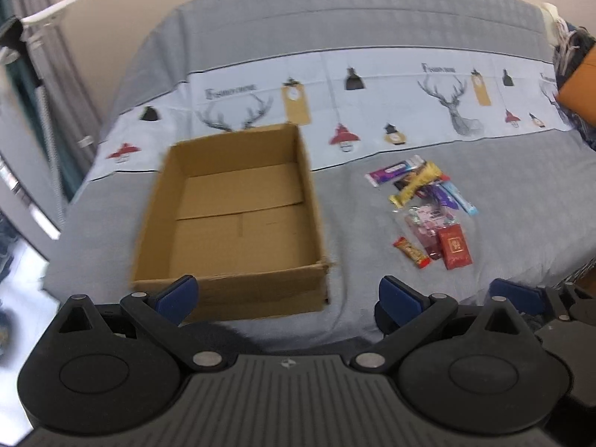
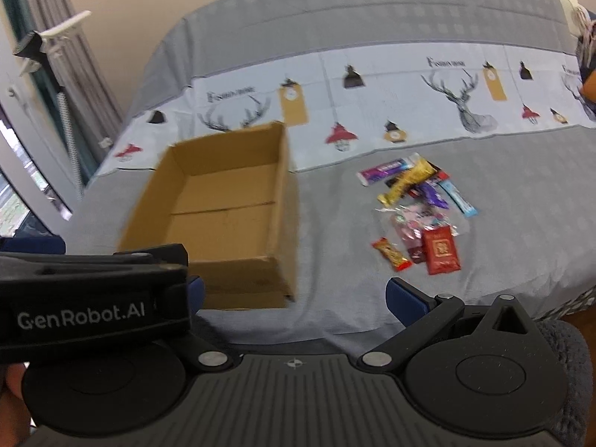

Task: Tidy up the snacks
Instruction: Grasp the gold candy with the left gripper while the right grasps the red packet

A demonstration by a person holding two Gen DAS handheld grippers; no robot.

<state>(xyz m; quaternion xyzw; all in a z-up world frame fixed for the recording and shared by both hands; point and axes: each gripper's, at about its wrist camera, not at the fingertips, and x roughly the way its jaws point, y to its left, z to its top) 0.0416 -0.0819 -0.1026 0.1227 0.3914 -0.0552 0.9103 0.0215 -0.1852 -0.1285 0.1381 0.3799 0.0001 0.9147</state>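
Observation:
An open, empty cardboard box [image 1: 238, 219] [image 2: 219, 219] sits on the grey bedspread, left of centre. A pile of snacks [image 1: 428, 208] [image 2: 417, 208] lies to its right: a purple bar, a gold bar, a blue stick, a clear bag of sweets, a red packet [image 1: 454, 247] [image 2: 441, 251] and a small orange bar [image 1: 411, 252] [image 2: 391, 255]. My left gripper [image 1: 288, 294] is open and empty, in front of the box's near wall. My right gripper [image 2: 294, 296] is open and empty, near the bed's front edge. The left gripper's body [image 2: 93, 298] covers the right gripper's left finger.
The bedspread [image 1: 372, 85] has a pale band printed with deer and lamps. Curtains and a window [image 2: 33, 149] stand at the left. An orange object [image 1: 577, 93] lies at the right edge of the bed.

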